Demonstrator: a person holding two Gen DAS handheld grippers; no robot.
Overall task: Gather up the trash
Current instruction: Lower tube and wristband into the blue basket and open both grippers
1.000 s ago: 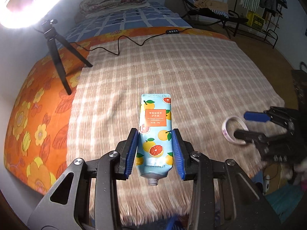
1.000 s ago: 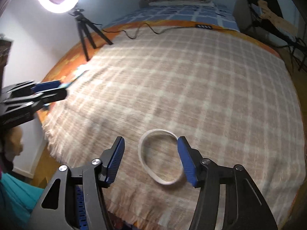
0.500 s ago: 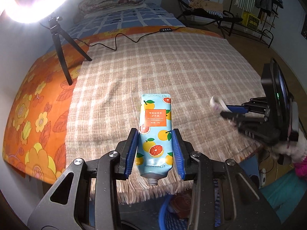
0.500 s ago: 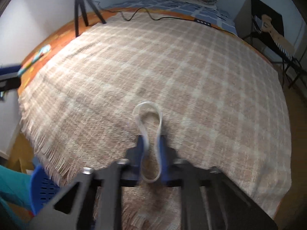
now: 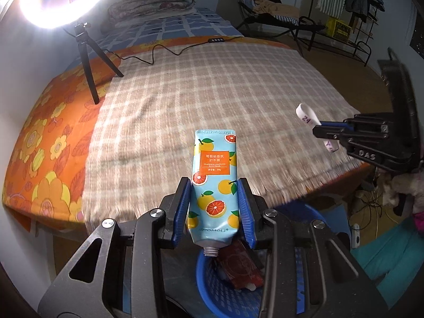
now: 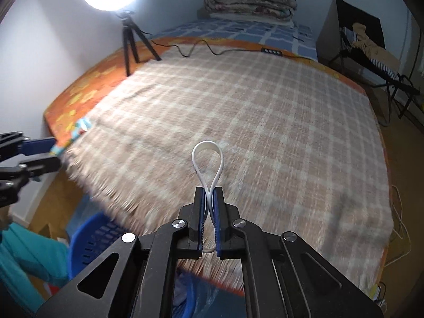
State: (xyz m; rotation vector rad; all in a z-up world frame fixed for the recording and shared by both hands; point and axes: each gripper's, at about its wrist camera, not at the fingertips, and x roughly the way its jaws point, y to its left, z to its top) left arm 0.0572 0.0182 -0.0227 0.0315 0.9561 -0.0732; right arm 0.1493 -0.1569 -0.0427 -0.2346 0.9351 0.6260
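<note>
Clamping a light-blue hand-cream tube printed with oranges and grapefruit slices (image 5: pixel 213 185), the left gripper (image 5: pixel 214 209) had its blue-padded jaws part-way apart, pressed against the tube's two sides, with the uncapped threaded neck pointing back toward the camera. The tube hung in the air past the fringed edge of the beige-and-white checked blanket (image 5: pixel 212 92), above a round blue perforated plastic basket (image 5: pixel 212 291) on the floor, which already held a reddish-brown wrapper (image 5: pixel 242 267).

The right gripper (image 6: pixel 209 212) was fully closed on a white flattened tape ring (image 6: pixel 208 156); its jaws had just been closing, and the ring was squeezed between the pads into a narrow teardrop loop sticking out ahead of the fingertips. In the left wrist view the same ring (image 5: pixel 307 114) showed as a white band with purple markings, held off the blanket near its right-hand edge. In the right wrist view the tube (image 6: pixel 71 132) appeared at the far left, sticking out of the other gripper.

An orange flowered sheet (image 5: pixel 45 145) lay under the blanket. A lit ring light on a small black tripod (image 5: pixel 84 50) stood on the bed near the wall, its black cable (image 5: pixel 169 50) trailing across the sheet. Folded quilts (image 6: pixel 249 2) were stacked at the far end.
</note>
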